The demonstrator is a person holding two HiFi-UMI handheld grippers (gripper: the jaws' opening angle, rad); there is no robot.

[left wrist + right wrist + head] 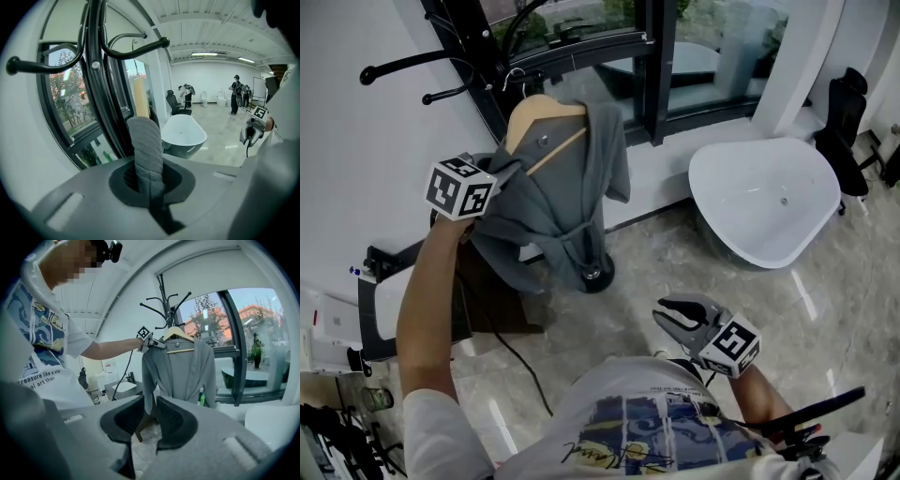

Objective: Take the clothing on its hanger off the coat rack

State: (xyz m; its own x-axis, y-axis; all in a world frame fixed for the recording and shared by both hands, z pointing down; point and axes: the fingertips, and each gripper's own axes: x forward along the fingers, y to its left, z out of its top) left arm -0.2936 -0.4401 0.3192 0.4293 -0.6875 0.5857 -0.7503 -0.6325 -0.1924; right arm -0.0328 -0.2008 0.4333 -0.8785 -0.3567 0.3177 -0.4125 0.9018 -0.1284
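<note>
The coat rack (97, 84) rises just behind and above the left gripper (504, 171), with its curved arms spreading overhead. The grey garment (558, 197) hangs on it from a wooden hanger (546, 117), draped down and away to that gripper's right.

The garment looks like soft, loose knit cloth. It is probably light, but it is floppy and likely to swing or slide off the smooth wood if tipped. The hanger is the stiff part, so the sound hold is through the cloth onto a hanger arm. The left gripper is there now, its jaws closed tight on the cloth-covered shoulder end. The right gripper (670, 317) is held low and well apart from the garment. Its jaws are parted with nothing between them, so it is free to steady the hanger's other shoulder.

The hanger's thin metal hook (516, 75) sits above the left gripper. Which rack arm it sits on, and how deep, is hard to make out against the dark window frame. The garment covers most of the rack's base, and the cloth hides whether the closed jaws catch wood as well as fabric.
</note>
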